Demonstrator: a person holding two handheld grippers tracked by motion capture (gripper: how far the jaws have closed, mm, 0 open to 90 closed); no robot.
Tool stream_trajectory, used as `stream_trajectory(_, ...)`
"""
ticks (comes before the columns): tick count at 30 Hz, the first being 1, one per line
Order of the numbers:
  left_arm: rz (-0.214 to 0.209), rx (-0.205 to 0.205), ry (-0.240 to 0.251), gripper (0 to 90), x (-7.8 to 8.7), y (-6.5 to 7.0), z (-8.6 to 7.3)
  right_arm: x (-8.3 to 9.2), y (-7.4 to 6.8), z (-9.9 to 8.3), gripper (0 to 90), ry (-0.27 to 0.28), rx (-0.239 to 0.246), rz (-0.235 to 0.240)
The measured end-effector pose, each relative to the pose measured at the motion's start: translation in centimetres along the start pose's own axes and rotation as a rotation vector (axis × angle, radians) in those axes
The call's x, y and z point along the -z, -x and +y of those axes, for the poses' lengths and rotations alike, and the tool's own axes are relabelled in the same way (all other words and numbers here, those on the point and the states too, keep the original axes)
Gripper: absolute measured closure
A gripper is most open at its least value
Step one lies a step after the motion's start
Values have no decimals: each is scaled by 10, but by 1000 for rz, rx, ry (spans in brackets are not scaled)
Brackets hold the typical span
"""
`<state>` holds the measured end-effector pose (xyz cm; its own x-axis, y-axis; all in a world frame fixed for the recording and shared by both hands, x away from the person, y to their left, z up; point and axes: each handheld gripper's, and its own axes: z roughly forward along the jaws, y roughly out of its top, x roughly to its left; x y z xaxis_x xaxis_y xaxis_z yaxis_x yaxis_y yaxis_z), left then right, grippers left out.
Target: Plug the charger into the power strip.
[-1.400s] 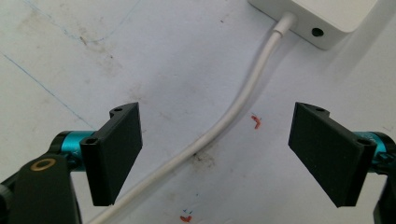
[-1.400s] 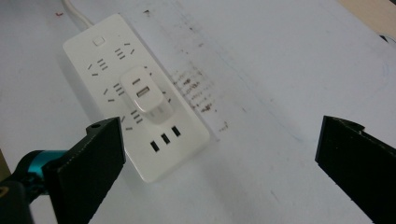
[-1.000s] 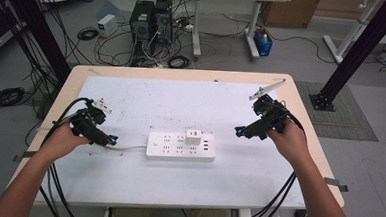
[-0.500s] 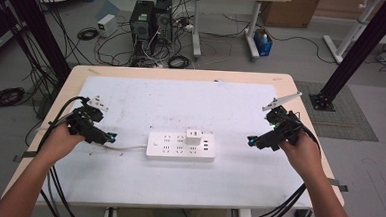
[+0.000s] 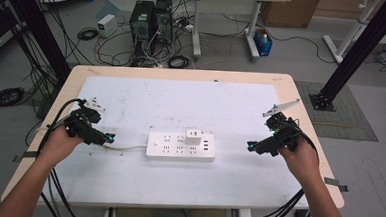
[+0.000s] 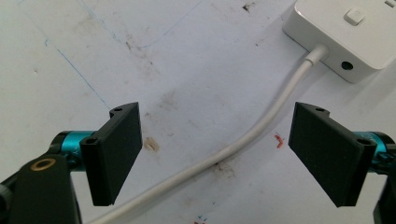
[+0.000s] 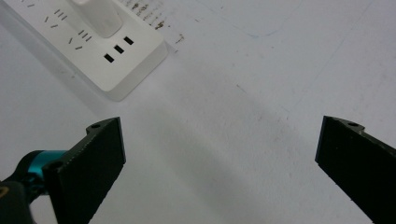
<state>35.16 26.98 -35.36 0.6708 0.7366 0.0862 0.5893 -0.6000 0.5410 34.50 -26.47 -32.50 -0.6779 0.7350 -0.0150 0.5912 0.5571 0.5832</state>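
- Power strip (image 5: 180,146) is lying flat mid-table on the white mat (image 5: 181,103), long axis running left-right, with a white adapter (image 5: 194,136) sitting plugged into its top toward the right end.
- Left gripper (image 5: 108,136) is sitting low at the mat's left side, pointing right at the strip's left end; jaws standing apart, gripping nothing.
- In the left gripper view the strip's white cord (image 6: 261,126) is running diagonally across the mat between the two jaws, touching neither; clear mat showing on both sides of it.
- Cord is exiting the strip's left end face (image 6: 343,28); that corner is sitting near, past the jaw tips, not in contact.
- Right gripper (image 5: 250,146) is hovering right of the strip, pointing left, jaws spread wide, nothing between them.
- In the right gripper view the strip's right end (image 7: 116,56) is lying ahead toward the upper left, well clear of the jaw tips; only bare mat is lying between the jaws.
- Open mat is stretching behind the strip to the far table edge (image 5: 183,74), and in front of it toward the person.
- Right hand (image 5: 301,159) is sitting close to the table's right edge; left hand (image 5: 61,142) is near the left edge, cables trailing off the near side.
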Motion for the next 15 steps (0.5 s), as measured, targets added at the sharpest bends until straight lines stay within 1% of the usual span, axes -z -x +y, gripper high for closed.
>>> stream_trajectory(2,-1,-5,-6,176,-1,1,0,0,0,-2,9,2,-2,3)
stream_trajectory(8,2,0,2,176,0,4,0,0,1,-8,9,12,-18,6)
stream_trajectory(11,-2,-8,4,176,-1,5,0,0,0,-11,9,14,-24,8)
stream_trajectory(15,-1,-2,13,176,-2,6,0,0,1,-14,9,17,-25,12)
